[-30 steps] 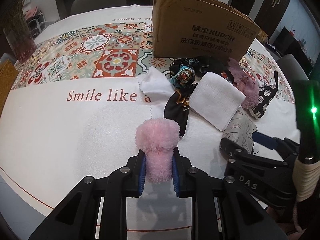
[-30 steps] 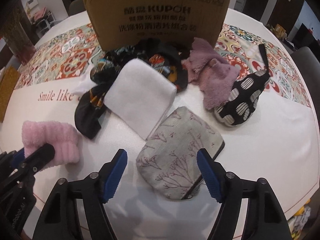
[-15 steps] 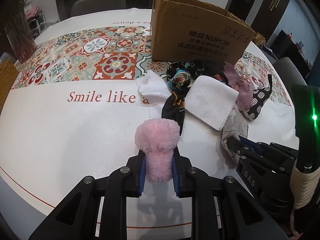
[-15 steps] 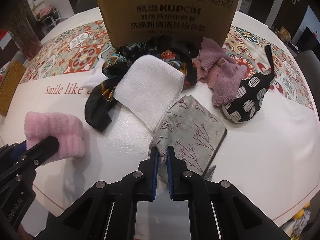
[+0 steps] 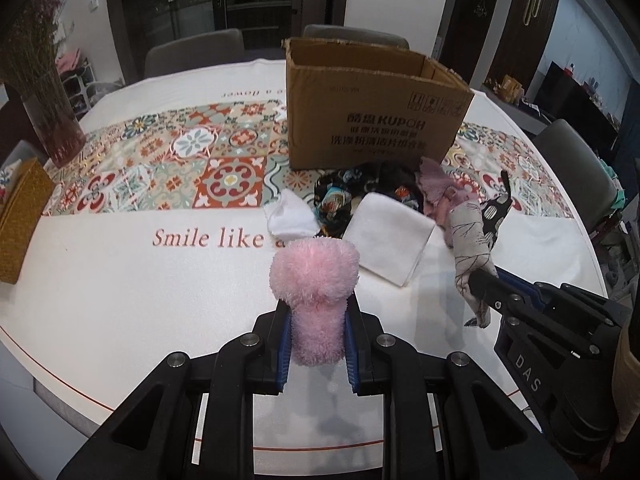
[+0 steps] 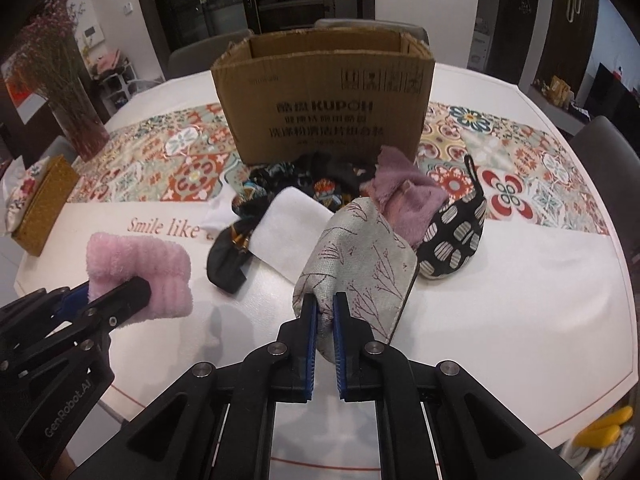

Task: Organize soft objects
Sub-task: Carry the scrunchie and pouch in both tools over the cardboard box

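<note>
Left hand-held gripper [image 5: 316, 332] is clamped on the pink towel [image 5: 314, 292]; right hand-held gripper [image 6: 324, 320] pinches the grey pouch [image 6: 356, 256] by one edge, both lifted over the counter's [image 5: 120, 300] near edge. We judge: carry high, clear the box [image 6: 324, 108] rim, release inside.

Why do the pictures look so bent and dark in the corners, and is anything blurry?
Left wrist view: fisheye lens bows the table edge, corners black; cardboard box lettering soft, fluffy pink towel in the left gripper sharp. Right wrist view: same bowing; grey branch-print pouch in the right gripper crisp, soft shadows beneath, no strong glare.
</note>
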Action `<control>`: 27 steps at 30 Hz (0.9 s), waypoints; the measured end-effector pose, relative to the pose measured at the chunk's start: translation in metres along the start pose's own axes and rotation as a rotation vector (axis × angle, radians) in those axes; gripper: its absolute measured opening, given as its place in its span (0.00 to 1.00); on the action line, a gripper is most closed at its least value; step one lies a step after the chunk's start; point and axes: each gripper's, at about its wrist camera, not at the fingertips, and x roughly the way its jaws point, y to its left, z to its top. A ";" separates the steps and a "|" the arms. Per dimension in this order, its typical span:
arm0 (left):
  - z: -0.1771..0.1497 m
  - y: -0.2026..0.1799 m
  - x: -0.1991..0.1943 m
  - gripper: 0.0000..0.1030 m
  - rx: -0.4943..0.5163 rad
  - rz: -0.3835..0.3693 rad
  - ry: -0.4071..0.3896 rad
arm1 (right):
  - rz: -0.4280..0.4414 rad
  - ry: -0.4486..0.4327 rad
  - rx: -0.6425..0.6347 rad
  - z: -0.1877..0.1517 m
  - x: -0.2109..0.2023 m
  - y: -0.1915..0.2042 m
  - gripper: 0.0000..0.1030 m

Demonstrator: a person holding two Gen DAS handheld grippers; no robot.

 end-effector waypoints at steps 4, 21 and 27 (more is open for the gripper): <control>0.006 -0.003 -0.012 0.22 0.006 0.014 -0.033 | 0.012 -0.042 -0.001 0.006 -0.015 -0.001 0.08; 0.053 -0.011 -0.043 0.22 0.049 0.027 -0.129 | 0.025 -0.157 0.034 0.048 -0.052 -0.011 0.08; 0.073 -0.015 -0.054 0.22 0.064 0.033 -0.161 | 0.032 -0.190 0.041 0.068 -0.062 -0.015 0.08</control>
